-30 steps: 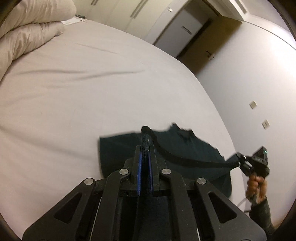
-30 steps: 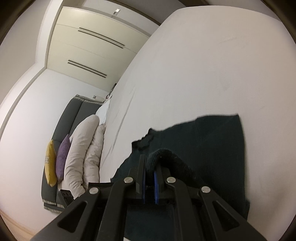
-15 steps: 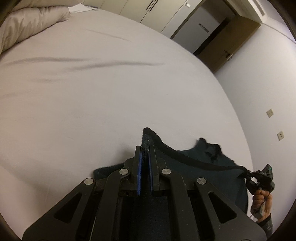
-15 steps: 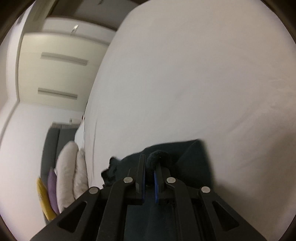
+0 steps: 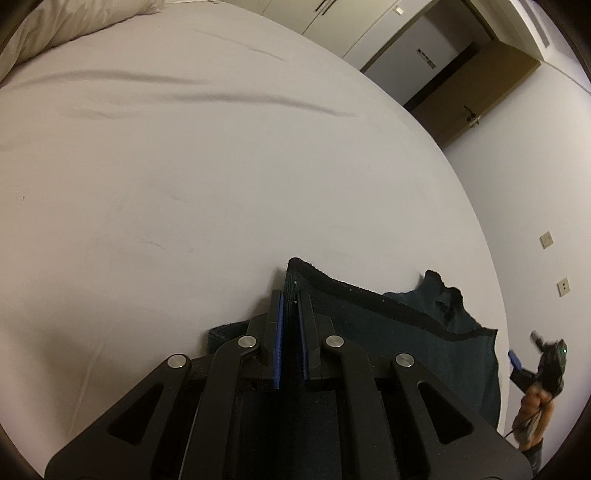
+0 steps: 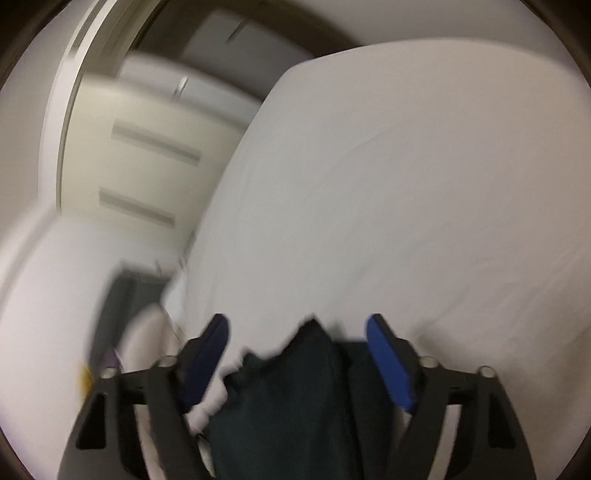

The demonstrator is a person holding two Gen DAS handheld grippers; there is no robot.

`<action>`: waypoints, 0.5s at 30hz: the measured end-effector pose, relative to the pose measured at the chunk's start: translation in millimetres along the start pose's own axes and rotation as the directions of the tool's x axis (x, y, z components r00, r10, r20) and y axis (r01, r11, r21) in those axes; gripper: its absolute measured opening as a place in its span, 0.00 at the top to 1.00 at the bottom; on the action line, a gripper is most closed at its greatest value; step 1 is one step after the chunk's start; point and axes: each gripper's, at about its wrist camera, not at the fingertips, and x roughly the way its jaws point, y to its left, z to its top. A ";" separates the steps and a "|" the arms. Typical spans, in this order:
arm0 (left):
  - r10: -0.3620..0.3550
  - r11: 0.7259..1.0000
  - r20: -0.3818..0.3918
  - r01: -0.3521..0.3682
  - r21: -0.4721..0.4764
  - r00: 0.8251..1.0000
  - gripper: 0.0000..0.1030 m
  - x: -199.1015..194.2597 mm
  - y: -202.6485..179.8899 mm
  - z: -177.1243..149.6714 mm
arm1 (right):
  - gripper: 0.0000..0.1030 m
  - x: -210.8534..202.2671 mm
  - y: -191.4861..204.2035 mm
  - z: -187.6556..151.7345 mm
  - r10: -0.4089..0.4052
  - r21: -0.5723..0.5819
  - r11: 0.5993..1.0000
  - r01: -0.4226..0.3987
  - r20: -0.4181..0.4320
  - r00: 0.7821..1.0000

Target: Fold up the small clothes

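Observation:
A small dark green garment [image 5: 402, 332] lies on the white bed. My left gripper [image 5: 290, 299] is shut on its thick hem corner, low over the sheet. The hem runs from there to the right. My right gripper [image 6: 297, 332] is open, its blue pads [image 6: 388, 362] spread wide, with the garment [image 6: 295, 398] lying loose between and below them. The right gripper also shows in the left wrist view [image 5: 532, 354], off the garment's right end. The right wrist view is blurred.
The white bed sheet [image 5: 221, 166] fills most of both views. Pillows [image 5: 74, 22] lie at the far left. A wall with sockets [image 5: 546, 240] runs close along the bed's right side. A wooden door [image 5: 469, 96] and wardrobe doors [image 6: 147, 166] stand beyond the bed.
My right gripper has opened and let go of the garment's hem. Both grippers came down toward the bed, and the garment has folded over itself on the sheet. The left stays shut.

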 end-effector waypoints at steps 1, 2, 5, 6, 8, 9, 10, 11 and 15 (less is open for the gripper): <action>-0.001 1.000 0.009 0.001 -0.007 1.000 0.93 2.2 -2.6 -2.0 | 0.28 -0.1 7.9 -7.0 -0.031 -0.056 0.998 0.031 -0.012 0.999; -0.004 1.000 0.015 0.004 -0.011 1.000 0.93 -1.4 0.1 -1.0 | 0.28 -0.3 13.2 -15.0 -0.056 -0.093 0.994 0.054 -0.018 0.998; -0.002 1.000 0.000 0.002 -0.007 1.000 0.93 -0.8 0.1 1.0 | 0.28 3.7 31.1 -39.5 -0.042 -0.169 0.985 0.033 -0.048 0.998; -0.002 1.000 -0.004 0.001 -0.006 1.000 0.93 -1.0 0.4 2.0 | 0.28 7.3 40.8 -49.2 -0.035 -0.214 0.977 0.020 -0.068 0.997; 0.004 1.000 -0.011 -0.004 -0.008 1.000 0.93 -1.2 0.8 2.7 | 0.28 14.9 56.3 -63.5 -0.033 -0.286 0.958 0.003 -0.098 0.995; 0.017 1.000 -0.015 -0.017 -0.004 1.000 0.93 -2.0 -0.2 2.7 | 0.28 20.4 61.5 -69.3 -0.028 -0.311 0.950 -0.010 -0.117 0.993; 0.035 0.999 -0.016 -0.035 0.004 0.999 0.92 -3.1 -2.5 2.3 | 0.28 28.0 63.9 -77.3 -0.036 -0.333 0.943 -0.013 -0.141 0.989; 0.060 0.998 -0.017 -0.060 0.017 0.998 0.92 -4.4 -5.9 1.9 | 0.28 35.8 62.6 -79.1 -0.063 -0.337 0.941 0.008 -0.153 0.986; 0.155 0.985 0.062 -0.159 0.065 0.986 0.92 -33.6 -15.8 2.1 | 0.55 45.8 22.2 -70.1 -0.193 -0.301 0.941 0.157 -0.092 0.977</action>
